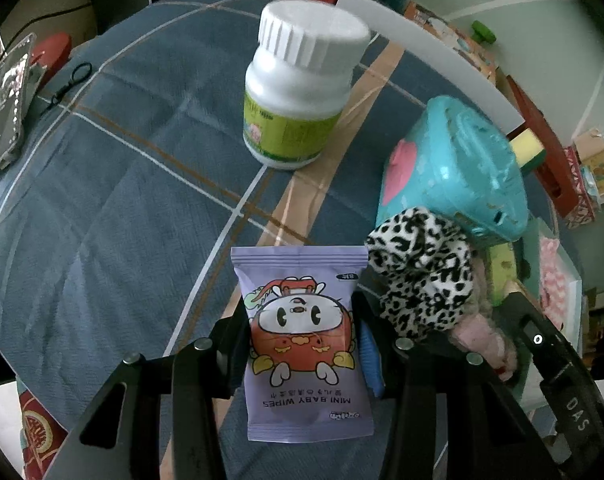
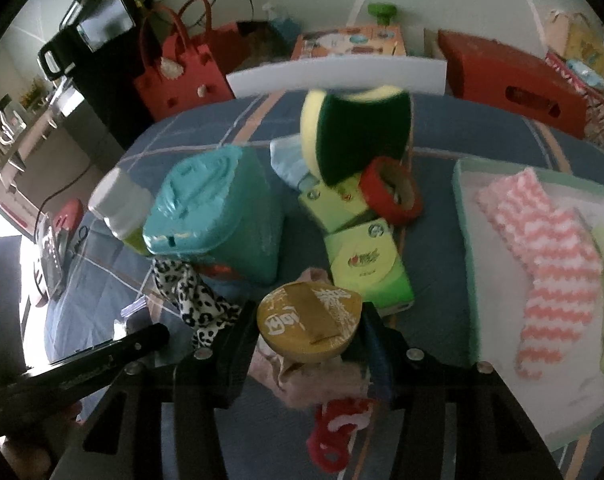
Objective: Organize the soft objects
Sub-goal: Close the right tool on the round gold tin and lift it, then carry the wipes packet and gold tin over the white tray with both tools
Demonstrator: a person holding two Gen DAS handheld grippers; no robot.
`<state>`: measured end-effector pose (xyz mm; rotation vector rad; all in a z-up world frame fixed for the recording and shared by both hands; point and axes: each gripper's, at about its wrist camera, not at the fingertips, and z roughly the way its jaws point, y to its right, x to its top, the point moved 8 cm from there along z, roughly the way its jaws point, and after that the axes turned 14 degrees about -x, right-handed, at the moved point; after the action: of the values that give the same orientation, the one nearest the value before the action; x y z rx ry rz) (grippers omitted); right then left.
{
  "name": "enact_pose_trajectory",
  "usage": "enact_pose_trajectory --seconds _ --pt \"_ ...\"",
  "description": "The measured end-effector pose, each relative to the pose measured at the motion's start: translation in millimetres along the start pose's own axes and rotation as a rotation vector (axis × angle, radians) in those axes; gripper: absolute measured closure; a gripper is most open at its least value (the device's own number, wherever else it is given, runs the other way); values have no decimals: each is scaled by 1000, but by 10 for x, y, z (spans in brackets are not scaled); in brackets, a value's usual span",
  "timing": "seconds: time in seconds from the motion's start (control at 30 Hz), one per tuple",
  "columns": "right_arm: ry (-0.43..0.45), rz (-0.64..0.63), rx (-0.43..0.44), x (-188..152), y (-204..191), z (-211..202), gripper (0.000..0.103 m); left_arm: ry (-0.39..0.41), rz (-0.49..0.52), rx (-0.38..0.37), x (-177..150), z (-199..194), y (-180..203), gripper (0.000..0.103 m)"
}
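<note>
Purple wipes pack (image 1: 305, 340), cartoon print, clamped in left tool (image 1: 302, 344); right tool (image 2: 307, 340) gripping gold tin (image 2: 307, 326); blue plaid bed (image 1: 122, 200), cluttered room.

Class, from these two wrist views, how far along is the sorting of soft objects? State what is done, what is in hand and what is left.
Done: a pink-and-white sock lies in the tray.
In hand: the left gripper holds a baby wipes pack; the right gripper's jaws flank a gold-lidded tin.
Left: the leopard-print cloth, sponge and pink fabric sit on the bedspread.
</note>
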<state>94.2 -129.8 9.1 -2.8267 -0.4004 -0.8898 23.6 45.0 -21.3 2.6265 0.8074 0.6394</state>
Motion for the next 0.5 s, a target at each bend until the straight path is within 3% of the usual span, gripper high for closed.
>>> enact_pose_trajectory --seconds 0.5 --pt "76 71 -72 170 319 -306 50 107 69 -42 122 -502 328 55"
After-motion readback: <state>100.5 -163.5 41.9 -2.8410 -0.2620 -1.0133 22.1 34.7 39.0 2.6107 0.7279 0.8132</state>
